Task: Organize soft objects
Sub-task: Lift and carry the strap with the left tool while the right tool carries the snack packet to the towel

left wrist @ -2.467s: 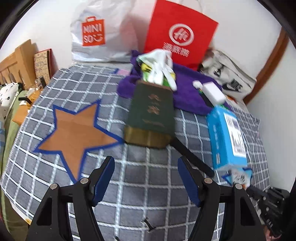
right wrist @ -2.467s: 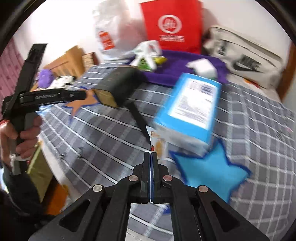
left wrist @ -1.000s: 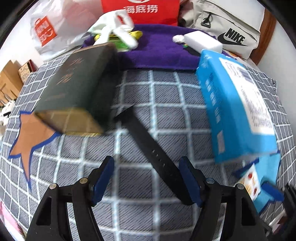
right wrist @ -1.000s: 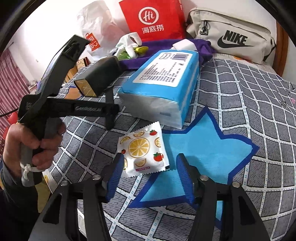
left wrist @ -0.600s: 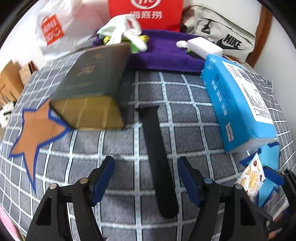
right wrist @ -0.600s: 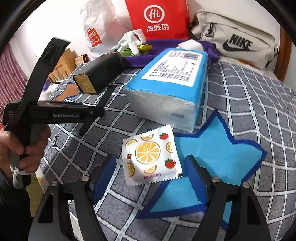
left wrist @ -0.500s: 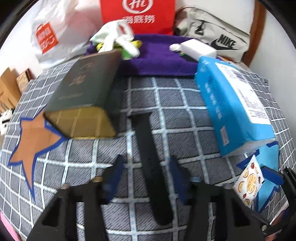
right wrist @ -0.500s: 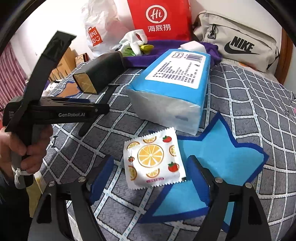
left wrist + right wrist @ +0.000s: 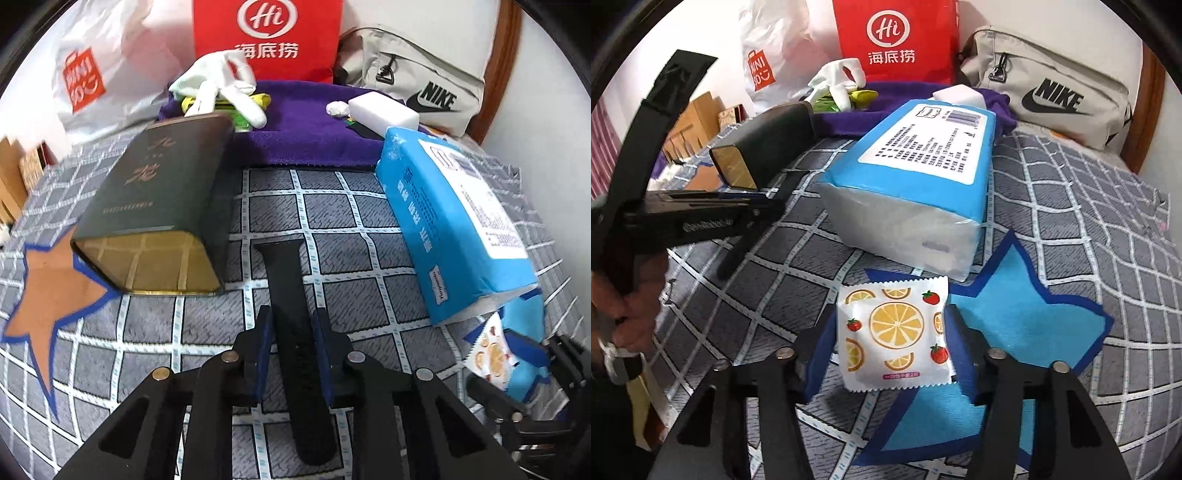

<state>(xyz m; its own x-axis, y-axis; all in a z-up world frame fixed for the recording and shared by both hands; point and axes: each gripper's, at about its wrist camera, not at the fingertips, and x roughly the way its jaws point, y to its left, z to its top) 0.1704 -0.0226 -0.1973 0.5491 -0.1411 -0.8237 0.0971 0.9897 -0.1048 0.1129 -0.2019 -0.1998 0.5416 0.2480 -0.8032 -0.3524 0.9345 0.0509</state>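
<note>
My left gripper (image 9: pixel 293 334) straddles the black strap (image 9: pixel 291 314), its blue pads close against both edges; I cannot tell whether they pinch it yet or sit just off it. I hold it low and in line with the strap's length, since a limp band is easiest to take across its narrow width. The strap lies flat on the grey checked bedspread (image 9: pixel 351 206), between the dark green book (image 9: pixel 159 195) and the blue tissue pack (image 9: pixel 454 225), pointing toward the purple towel (image 9: pixel 306 136) at the far edge.

My right gripper (image 9: pixel 892 347) stands apart, one finger on each side of the fruit-print sachet (image 9: pixel 895 332), not closed on it. The sachet rests on one point of the blue star patch (image 9: pixel 1023 321), just in front of the tissue pack's white end. I judge the stars mark the sorting places, which would explain why the sachet sits there; the orange star patch (image 9: pixel 48 291) lies beside the book, toward the left edge.
</note>
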